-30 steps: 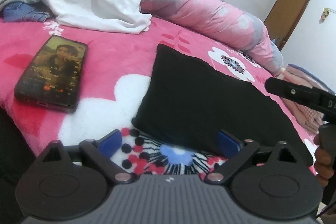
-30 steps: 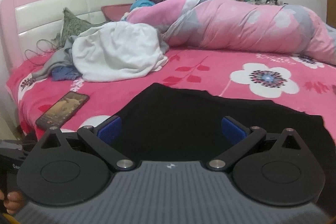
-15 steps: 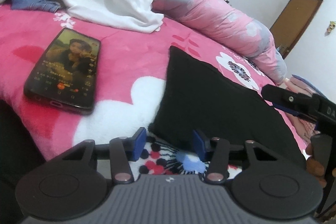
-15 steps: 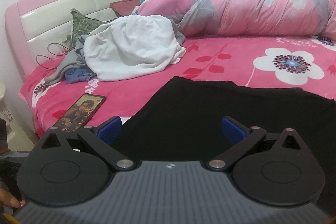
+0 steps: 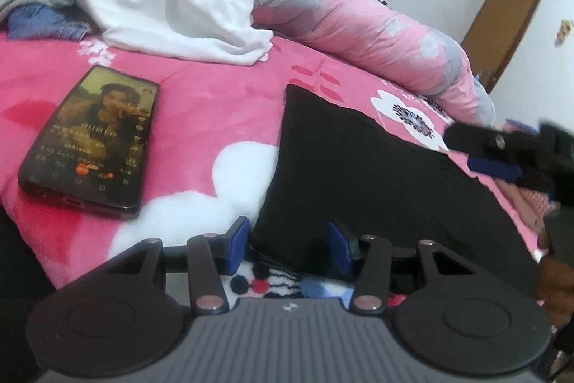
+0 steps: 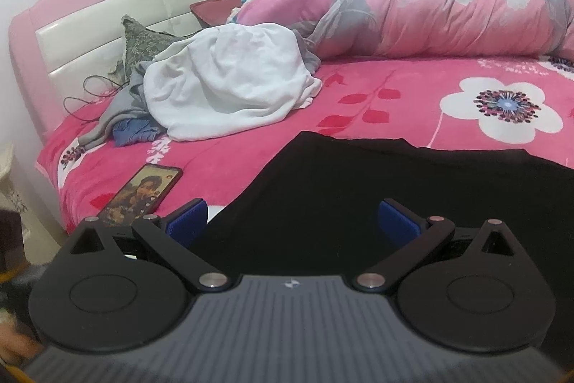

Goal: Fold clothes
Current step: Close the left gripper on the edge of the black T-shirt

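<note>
The black garment (image 5: 358, 174) lies flat on the near part of the pink bed (image 5: 215, 103). The left gripper (image 5: 287, 248) has just been closing and its fingers stand half-closed around the near left corner, though whether they pinch it I cannot tell; the right gripper (image 6: 292, 221) is released above the cloth. To fold well, both should pinch the near edge firmly, away from the phone (image 5: 93, 139).

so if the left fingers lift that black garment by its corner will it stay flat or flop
Probably flop: the black garment lies limp and flat on the pink blanket. It looks thin, so likely light. The plush blanket may drag on it slightly.
</note>
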`<state>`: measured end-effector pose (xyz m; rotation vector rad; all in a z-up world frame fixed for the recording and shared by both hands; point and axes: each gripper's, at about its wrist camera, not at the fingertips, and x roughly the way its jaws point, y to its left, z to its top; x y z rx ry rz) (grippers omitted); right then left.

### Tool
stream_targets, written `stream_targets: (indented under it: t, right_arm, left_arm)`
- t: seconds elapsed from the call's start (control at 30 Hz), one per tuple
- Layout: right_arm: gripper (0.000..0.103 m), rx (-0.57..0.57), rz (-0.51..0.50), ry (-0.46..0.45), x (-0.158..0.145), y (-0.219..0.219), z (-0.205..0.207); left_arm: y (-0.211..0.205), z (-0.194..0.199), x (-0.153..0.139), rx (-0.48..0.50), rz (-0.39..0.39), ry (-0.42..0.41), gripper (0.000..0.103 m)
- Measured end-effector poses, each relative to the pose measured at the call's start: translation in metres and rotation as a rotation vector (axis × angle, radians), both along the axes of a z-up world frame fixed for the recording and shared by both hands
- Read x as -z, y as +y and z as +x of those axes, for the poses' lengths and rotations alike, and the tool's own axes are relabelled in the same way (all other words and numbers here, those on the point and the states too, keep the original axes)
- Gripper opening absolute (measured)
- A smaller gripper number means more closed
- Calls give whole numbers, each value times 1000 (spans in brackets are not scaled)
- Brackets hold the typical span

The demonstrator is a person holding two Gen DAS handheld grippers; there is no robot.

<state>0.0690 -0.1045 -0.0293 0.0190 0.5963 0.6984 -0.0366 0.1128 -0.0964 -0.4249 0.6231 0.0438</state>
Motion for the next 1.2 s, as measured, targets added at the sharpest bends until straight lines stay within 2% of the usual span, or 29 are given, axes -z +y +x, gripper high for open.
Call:
stream_targets:
  t: [0.07,0.1,0.13,0.2,0.3,0.43,0.53,0.67,0.7,0.77,1.0,1.13,1.2]
  right_arm:
    - [102,4,3,6,0,2,4]
    - [102,6,1,10,0,4,6]
    - [102,8,-3,14,0,6,8]
    - [102,29,-42,25,0,14,14]
    - [101,49,-97,31,-1,24,25]
    - [101,-2,-106,53,-7,41,45]
    - [97,-51,-118,126,-5,61,68]
    - [75,-77,-162,229,6,89,101]
    - [73,-78,-175,251,9,96,108]
    - [71,-88,-201,279,15,109,119]
    - [72,-146,-318,282,26,151,136]
    - [72,-170,-431,264,36,166,136]
    - [72,-180,-455,255,38,168,136]
  left_arm:
    - [-1,-1,0,0,6,-5,48]
    - [-1,-2,0,-5,15,-7,43]
    - [-1,-2,0,-9,24,-9,33]
    - [-1,-2,-1,-20,64,-12,18]
    - [-1,-3,-2,-8,63,-34,10]
    - [-4,-3,-5,17,92,-68,8]
    - [-9,-5,-9,47,128,-112,8]
    - [-12,-8,-13,99,131,-182,8]
    - [-13,-8,-13,110,130,-193,8]
    - [-14,-8,-14,133,127,-216,8]
    - [-20,-5,-18,196,102,-276,8]
    - [-24,-3,-17,229,98,-282,8]
    - [-25,-3,-16,237,94,-280,8]
